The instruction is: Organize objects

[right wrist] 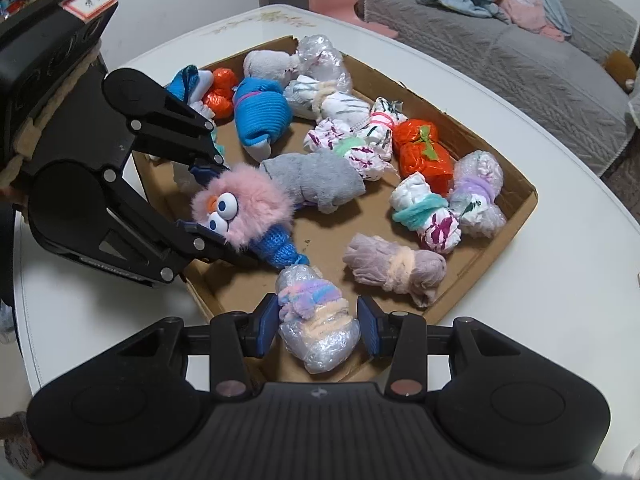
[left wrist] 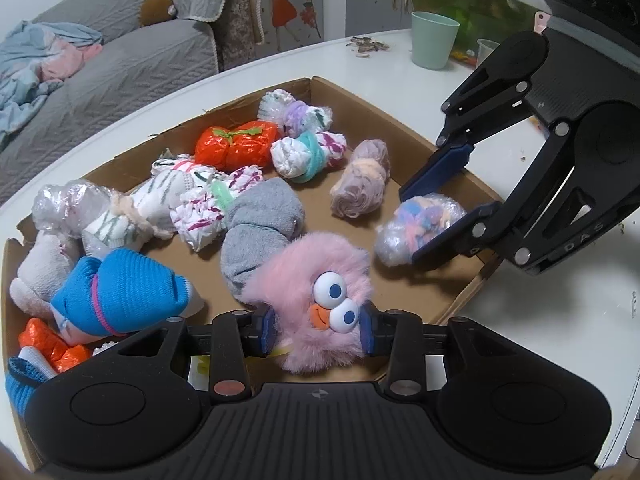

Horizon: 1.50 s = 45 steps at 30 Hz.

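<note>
Socks in rolled bundles fill the cardboard tray [right wrist: 516, 208]. To place well, I should lower each load onto bare cardboard and let go only once it rests. My left gripper [left wrist: 318, 330] is clenched on the pink furry sock [left wrist: 316, 280]; my right gripper [right wrist: 318, 320] clamps the plastic-wrapped pastel bundle [right wrist: 316, 320] over the tray's near edge.
</note>
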Motion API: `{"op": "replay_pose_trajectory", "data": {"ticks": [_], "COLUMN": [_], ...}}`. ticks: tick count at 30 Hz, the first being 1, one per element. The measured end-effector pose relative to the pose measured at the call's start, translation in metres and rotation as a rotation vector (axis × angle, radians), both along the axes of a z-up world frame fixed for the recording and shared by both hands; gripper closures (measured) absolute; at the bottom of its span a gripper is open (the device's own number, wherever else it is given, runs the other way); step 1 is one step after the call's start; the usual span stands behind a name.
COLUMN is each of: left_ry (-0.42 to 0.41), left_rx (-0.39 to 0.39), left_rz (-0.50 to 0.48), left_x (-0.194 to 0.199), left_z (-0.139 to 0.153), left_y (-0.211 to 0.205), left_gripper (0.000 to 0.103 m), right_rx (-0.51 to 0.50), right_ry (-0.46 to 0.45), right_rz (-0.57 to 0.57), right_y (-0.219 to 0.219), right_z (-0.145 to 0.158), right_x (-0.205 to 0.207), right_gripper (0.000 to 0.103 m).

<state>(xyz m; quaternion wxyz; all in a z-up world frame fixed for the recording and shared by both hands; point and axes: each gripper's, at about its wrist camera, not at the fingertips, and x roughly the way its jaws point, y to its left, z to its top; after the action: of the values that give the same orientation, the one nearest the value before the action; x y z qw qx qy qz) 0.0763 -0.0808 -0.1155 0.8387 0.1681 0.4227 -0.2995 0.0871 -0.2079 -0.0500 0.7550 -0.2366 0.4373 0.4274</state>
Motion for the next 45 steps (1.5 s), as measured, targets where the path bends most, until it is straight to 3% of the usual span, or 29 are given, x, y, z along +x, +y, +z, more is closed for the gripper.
{"op": "replay_pose_trajectory", "data": {"ticks": [10,15,17,19,27,32,39,41,45], "left_ry": [0.014,0.041,0.05,0.045,0.081,0.116,0.15,0.145,0.13], "left_rx": [-0.016,0.008,0.018,0.038,0.074,0.107,0.068,0.062,0.041], "left_rz": [-0.002,0.048,0.082,0.119,0.181,0.241,0.326,0.354,0.418], "left_x": [0.002,0.007,0.009,0.01,0.015,0.018,0.002,-0.005,-0.016], "left_z": [-0.002,-0.001,0.0,0.001,-0.001,0.001,0.024,0.033,0.047], "left_y": [0.0,0.001,0.001,0.0,-0.004,-0.008,0.004,0.008,0.013], "left_gripper": [0.054,0.039,0.023,0.014,0.014,0.012,0.007,0.003,0.001], "right_rx": [-0.021,-0.025,-0.029,-0.038,-0.056,-0.084,-0.06,-0.07,-0.049], "right_ry": [-0.011,-0.01,-0.004,-0.002,0.001,-0.008,-0.013,-0.027,-0.025], "right_rz": [0.026,0.016,0.013,0.018,-0.005,-0.011,-0.052,-0.081,-0.121], "right_y": [0.004,0.004,0.005,0.007,0.011,0.017,0.011,0.01,0.006], "right_z": [-0.003,-0.003,-0.004,-0.004,-0.002,0.001,0.02,0.025,0.035], "right_x": [0.0,0.001,0.001,-0.001,0.001,0.0,-0.007,-0.011,-0.02], "right_gripper": [0.063,0.061,0.055,0.049,0.046,0.031,0.018,0.008,0.003]}}
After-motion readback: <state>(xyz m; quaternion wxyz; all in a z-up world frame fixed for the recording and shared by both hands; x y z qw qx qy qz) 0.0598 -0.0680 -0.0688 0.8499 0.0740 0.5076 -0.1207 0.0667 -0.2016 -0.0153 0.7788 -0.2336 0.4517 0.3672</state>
